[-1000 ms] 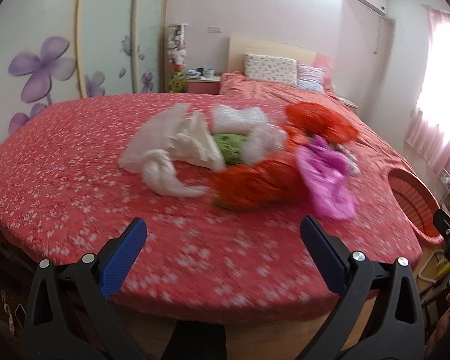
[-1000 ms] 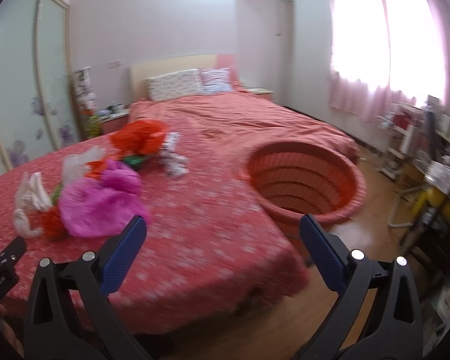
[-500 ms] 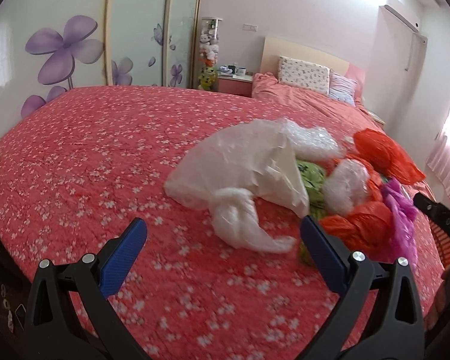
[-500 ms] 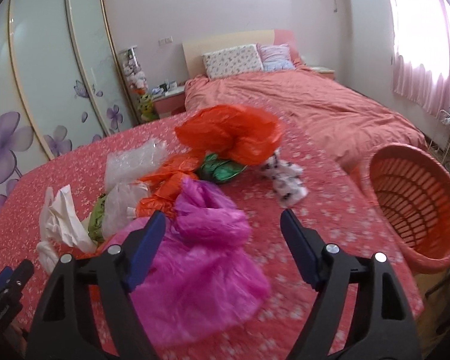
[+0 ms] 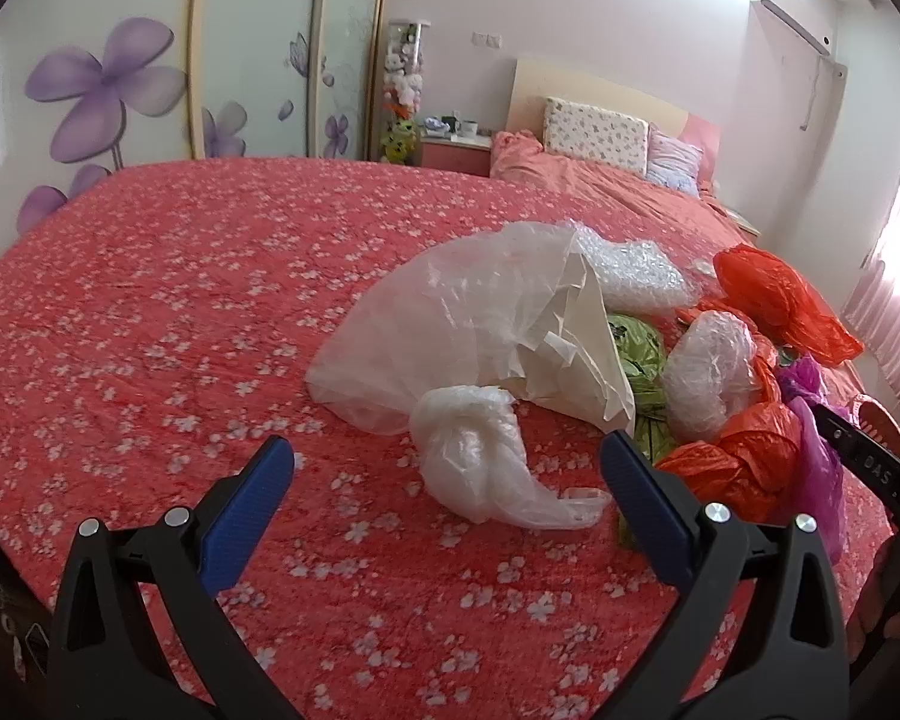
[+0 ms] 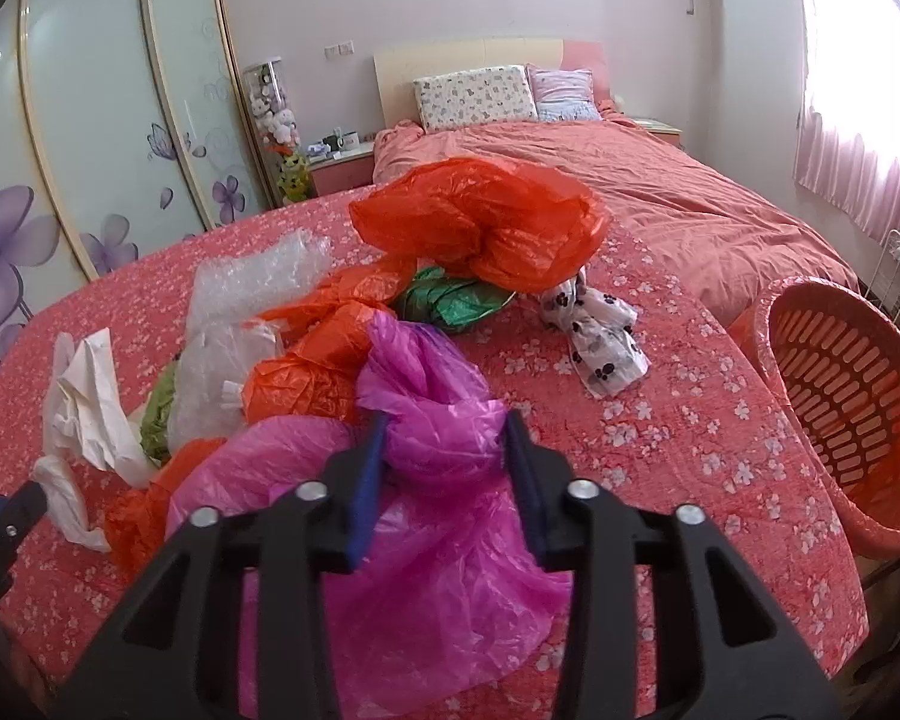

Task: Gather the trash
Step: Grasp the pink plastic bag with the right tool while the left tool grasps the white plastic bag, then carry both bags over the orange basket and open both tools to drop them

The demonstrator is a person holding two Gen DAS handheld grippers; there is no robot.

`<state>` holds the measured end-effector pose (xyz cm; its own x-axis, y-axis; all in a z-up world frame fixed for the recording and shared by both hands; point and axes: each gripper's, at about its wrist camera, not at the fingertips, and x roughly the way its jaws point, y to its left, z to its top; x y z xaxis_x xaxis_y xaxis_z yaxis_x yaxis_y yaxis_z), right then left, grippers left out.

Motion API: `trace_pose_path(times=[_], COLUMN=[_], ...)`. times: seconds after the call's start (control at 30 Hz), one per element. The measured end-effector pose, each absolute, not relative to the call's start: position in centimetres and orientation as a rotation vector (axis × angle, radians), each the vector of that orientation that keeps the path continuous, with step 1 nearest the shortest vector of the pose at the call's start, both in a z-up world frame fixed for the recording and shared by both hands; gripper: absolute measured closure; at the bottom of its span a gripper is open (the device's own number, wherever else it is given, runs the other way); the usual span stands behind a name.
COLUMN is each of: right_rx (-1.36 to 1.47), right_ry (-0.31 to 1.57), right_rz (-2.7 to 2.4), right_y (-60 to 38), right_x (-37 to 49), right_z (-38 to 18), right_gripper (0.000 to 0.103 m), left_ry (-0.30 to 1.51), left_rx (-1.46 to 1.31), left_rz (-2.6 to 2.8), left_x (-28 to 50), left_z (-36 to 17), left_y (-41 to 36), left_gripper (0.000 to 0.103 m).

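Note:
A heap of plastic trash lies on the red flowered bedspread [image 5: 168, 312]. My left gripper [image 5: 445, 449] is open just in front of a knotted clear bag [image 5: 480, 462], whose knot sits between the fingertips without touching them. Behind it lie a cream paper bag [image 5: 588, 348] and bubble wrap [image 5: 636, 276]. My right gripper [image 6: 447, 450] is closing its jaws on the bunched neck of a pink plastic bag [image 6: 444, 570], and the blue pads touch it on both sides. Orange bags [image 6: 486, 222], a green bag [image 6: 456, 300] and a paw-print bag [image 6: 600, 330] lie beyond.
An orange slotted laundry basket [image 6: 834, 384] stands off the bed's right edge. A second bed with pillows [image 6: 474, 96] is at the back, next to a pink nightstand [image 6: 339, 171]. Flower-printed wardrobe doors [image 5: 150, 72] line the left wall.
Both grippers swung left and came closer to the heap. The right jaws narrowed from wide open to closing around the pink bag's neck. The left jaws stayed wide apart.

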<state>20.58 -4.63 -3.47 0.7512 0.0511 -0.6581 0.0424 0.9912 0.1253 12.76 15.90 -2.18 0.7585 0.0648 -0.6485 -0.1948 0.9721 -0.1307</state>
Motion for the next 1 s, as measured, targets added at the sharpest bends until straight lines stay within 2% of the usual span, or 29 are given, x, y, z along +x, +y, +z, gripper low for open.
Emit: trace_pose_path(times=[0.1,0.17,0.3,0.4,0.47,0.57,1.0], right_rx=[0.15,0.155,0.16,0.159,0.158,0.159,0.162], right_ry=[0.701,0.679,0.658,0.655,0.653,0.645,0.587], right_rz=[0.006,0.002,-0.005,-0.009,-0.009,-0.01,-0.013], right_y=[-5.2,-5.6,-6.3,-6.4,-6.5,-6.7,-7.8], right_x=[20.2,19.7,19.3,19.2,19.1,18.8,17.9], right_z=[-2.9,-2.3,-1.5,-1.3,-1.2,-0.9,1.2], right_gripper=[0.073,0.074,0.074,0.074,0.074,0.074,0.074], left_ry=[0.71,0.724,0.767,0.809,0.827,0.823,0.7], left_rx=[-0.195,-0.202,-0.226,-0.216,-0.232,-0.256,-0.21], left_rz=[0.142,0.14,0.131,0.134,0.126,0.116,0.098], left_x=[13.5,13.9,14.7,15.4,15.6,15.5,14.9], left_z=[-2.2,-2.4,-3.1,-3.9,-4.3,-4.1,1.4], left_y=[16.0,16.2,16.7,16.7,16.9,17.4,17.8], left_gripper=[0.007,0.019,0.032,0.045,0.064,0.073,0.075])
